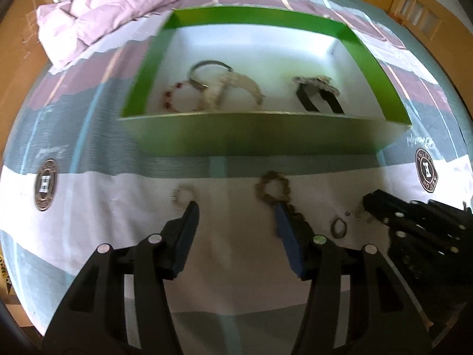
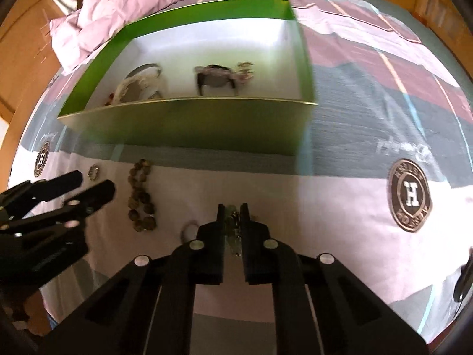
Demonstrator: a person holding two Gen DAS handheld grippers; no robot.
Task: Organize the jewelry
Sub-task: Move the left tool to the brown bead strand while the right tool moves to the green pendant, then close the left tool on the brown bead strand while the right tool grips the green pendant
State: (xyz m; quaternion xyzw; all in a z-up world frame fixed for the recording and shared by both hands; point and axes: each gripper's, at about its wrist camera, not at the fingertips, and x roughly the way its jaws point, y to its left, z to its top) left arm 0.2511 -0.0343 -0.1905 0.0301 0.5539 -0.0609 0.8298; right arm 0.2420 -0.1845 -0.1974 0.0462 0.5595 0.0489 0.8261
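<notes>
A green box point(image 1: 260, 137) with a white inside stands on the bed and holds several pieces: bracelets point(image 1: 207, 88) on the left, a black-strapped piece point(image 1: 319, 94) on the right. It also shows in the right wrist view point(image 2: 189, 124). My left gripper point(image 1: 236, 216) is open above the sheet, between a small pale ring point(image 1: 182, 195) and a brown bead bracelet point(image 1: 273, 190). My right gripper point(image 2: 232, 211) is shut on a small metal jewelry piece point(image 2: 232, 230), low over the sheet. The bead bracelet point(image 2: 141, 195), a small ring point(image 2: 94, 172) and a thin ring point(image 2: 189, 229) lie to its left.
The bed sheet point(image 2: 340, 207) has grey, white and maroon bands and round logo prints point(image 2: 409, 195). A crumpled pink blanket point(image 1: 112, 9) lies behind the box on the left. A dark ring point(image 1: 338, 227) lies by the right gripper's body point(image 1: 414, 230). Wooden furniture point(image 1: 419, 9) stands at the back right.
</notes>
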